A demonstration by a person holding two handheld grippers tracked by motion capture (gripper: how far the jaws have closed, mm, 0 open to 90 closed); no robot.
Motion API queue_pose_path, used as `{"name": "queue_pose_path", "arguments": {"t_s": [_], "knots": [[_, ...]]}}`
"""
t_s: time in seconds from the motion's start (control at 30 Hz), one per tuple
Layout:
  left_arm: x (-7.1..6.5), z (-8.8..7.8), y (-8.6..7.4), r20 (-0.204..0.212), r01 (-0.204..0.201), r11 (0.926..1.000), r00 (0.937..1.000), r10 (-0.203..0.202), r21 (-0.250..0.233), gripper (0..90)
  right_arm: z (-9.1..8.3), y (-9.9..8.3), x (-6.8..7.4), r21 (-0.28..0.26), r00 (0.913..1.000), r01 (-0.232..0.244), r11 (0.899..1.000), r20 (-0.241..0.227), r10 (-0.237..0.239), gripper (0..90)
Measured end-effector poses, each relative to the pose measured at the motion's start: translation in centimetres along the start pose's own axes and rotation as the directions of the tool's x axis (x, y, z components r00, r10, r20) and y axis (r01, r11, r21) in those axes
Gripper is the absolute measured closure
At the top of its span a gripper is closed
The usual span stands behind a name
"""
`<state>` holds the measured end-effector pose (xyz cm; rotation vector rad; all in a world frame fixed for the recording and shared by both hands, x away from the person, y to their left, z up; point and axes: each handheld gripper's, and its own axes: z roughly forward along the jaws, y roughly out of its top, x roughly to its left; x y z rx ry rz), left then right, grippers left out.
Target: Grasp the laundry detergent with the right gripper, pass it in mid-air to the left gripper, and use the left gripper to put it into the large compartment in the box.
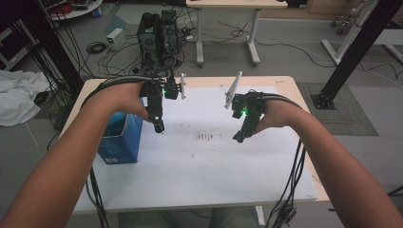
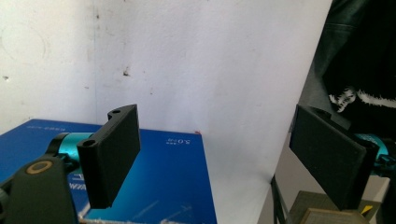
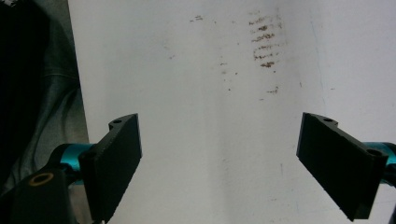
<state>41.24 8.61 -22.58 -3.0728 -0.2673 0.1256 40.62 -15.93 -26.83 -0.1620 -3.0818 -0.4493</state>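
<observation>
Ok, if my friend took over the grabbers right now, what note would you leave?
Left gripper: jaws open, nothing between them, held above the white sheet right beside the blue box.
Right gripper: jaws open, holding nothing, over the middle of the sheet near the brown smudges.
Things: the blue box stands at the sheet's left edge, partly under the left hand. It looks open at the top, but I cannot tell what is inside.
Done: nothing picked up yet.
Left: probably reaching for the box with the left gripper, since it is nearest.
</observation>
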Motion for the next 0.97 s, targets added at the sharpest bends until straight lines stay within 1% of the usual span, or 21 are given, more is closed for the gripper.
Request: {"name": "queue_pose_path", "arguments": {"t_s": [0.03, 0.07, 0.1, 0.17, 0.2, 0.23, 0.27, 0.3, 0.4, 0.43, 0.47, 0.53, 0.57, 0.6, 0.63, 0.7, 0.73, 0.77, 0.83, 0.93, 0.97], "knots": [[0.02, 0.22, 0.04, 0.012, 0.005, 1.0, 0.9999, -0.005, 0.001, 16.5, -0.04, 0.05, -0.06, 0.002, 1.0, 0.004, 1.0, 0.002, -0.004, 13.2], [0.08, 0.33, 0.09, 0.01, -0.001, 1.0, 1.0, 0.001, 0.0, 16.5, -0.06, 0.1, -0.04, -0.001, 1.0, -0.002, 1.0, 0.001, 0.002, 13.2], [0.07, 0.36, 0.13, 0.013, 0.006, 1.0, 0.9999, -0.006, 0.0, 16.5, -0.07, 0.13, -0.04, -0.003, 1.0, -0.004, 1.0, -0.002, 0.004, 13.2], [0.05, 0.42, 0.11, 0.016, 0.004, 1.0, 0.9999, -0.003, -0.004, 16.5, -0.07, 0.18, -0.06, 0.001, 1.0, 0.003, 1.0, 0.002, -0.003, 13.2], [0.03, 0.43, 0.08, 0.01, 0.0, 1.0, 0.9999, 0.0, -0.008, 16.5, -0.02, 0.23, 0.08, 0.001, 0.9999, -0.012, 1.0, -0.002, 0.012, 13.2], [-0.02, 0.52, 0.02, 0.007, -0.004, 0.9999, 1.0, 0.004, -0.011, 16.5, 0.0, 0.23, -0.02, 0.003, 1.0, 0.004, 1.0, 0.003, -0.004, 13.2], [-0.06, 0.52, 0.03, 0.023, 0.003, 1.0, 0.9997, -0.003, -0.008, 16.5, -0.01, 0.26, -0.02, 0.003, 1.0, 0.005, 1.0, 0.003, -0.005, 13.2], [-0.06, 0.51, 0.03, 0.016, -0.002, 1.0, 0.9999, 0.002, -0.008, 16.5, -0.01, 0.31, 0.01, 0.005, 1.0, 0.003, 1.0, 0.005, -0.003, 13.2], [-0.16, 0.49, -0.04, 0.02, -0.002, 0.9999, 0.9998, 0.002, -0.013, 16.5, -0.01, 0.4, 0.12, 0.006, 0.9999, -0.006, 1.0, 0.009, 0.006, 13.2], [-0.13, 0.43, -0.05, 0.01, -0.008, 0.9998, 0.9999, 0.008, -0.017, 16.5, 0.02, 0.45, 0.26, -0.003, 0.9998, -0.02, 1.0, 0.0, 0.02, 13.2], [-0.15, 0.45, -0.07, 0.02, -0.002, 0.9998, 0.9998, 0.002, -0.018, 16.5, -0.02, 0.44, 0.14, 0.004, 1.0, -0.003, 1.0, 0.007, 0.003, 13.2], [-0.06, 0.34, -0.07, 0.008, -0.004, 0.9998, 1.0, 0.005, -0.02, 16.5, -0.03, 0.45, 0.19, 0.002, 0.9999, -0.006, 1.0, 0.009, 0.006, 13.2], [-0.07, 0.34, -0.06, 0.015, 0.001, 0.9998, 0.9999, -0.001, -0.019, 16.5, -0.07, 0.44, 0.15, 0.0, 0.9999, -0.001, 1.0, 0.01, 0.001, 13.2], [-0.06, 0.33, -0.02, 0.011, -0.001, 0.9998, 0.9999, 0.001, -0.019, 16.5, -0.1, 0.41, 0.12, -0.001, 1.0, 0.0, 1.0, 0.008, 0.0, 13.2], [-0.04, 0.38, 0.0, 0.007, -0.006, 0.9998, 1.0, 0.006, -0.02, 16.5, -0.14, 0.38, 0.11, 0.001, 0.9999, -0.003, 1.0, 0.011, 0.003, 13.2], [-0.08, 0.34, 0.1, 0.016, 0.002, 0.9999, 0.9999, -0.001, -0.015, 16.5, -0.16, 0.32, 0.13, -0.005, 0.9999, -0.012, 1.0, 0.007, 0.012, 13.2], [-0.06, 0.33, 0.14, 0.012, -0.003, 0.9998, 0.9999, 0.003, -0.017, 16.5, -0.19, 0.33, 0.25, -0.007, 0.9996, -0.029, 1.0, 0.002, 0.029, 13.2], [-0.05, 0.3, 0.18, 0.013, -0.003, 0.9999, 0.9999, 0.003, -0.016, 16.5, -0.2, 0.27, 0.12, -0.004, 0.9999, -0.01, 1.0, 0.008, 0.01, 13.2], [-0.02, 0.34, 0.2, 0.007, -0.007, 0.9998, 1.0, 0.007, -0.019, 16.5, -0.23, 0.25, 0.09, -0.005, 0.9999, -0.009, 1.0, 0.01, 0.009, 13.2], [-0.05, 0.3, 0.29, 0.022, 0.003, 0.9999, 0.9998, -0.003, -0.012, 16.5, -0.3, 0.21, 0.07, -0.01, 0.9999, -0.006, 1.0, 0.012, 0.006, 13.2], [-0.04, 0.29, 0.3, 0.016, 0.003, 0.9999, 0.9999, -0.003, -0.013, 16.5, -0.37, 0.18, 0.03, -0.01, 1.0, -0.002, 1.0, 0.006, 0.002, 13.2]]}}
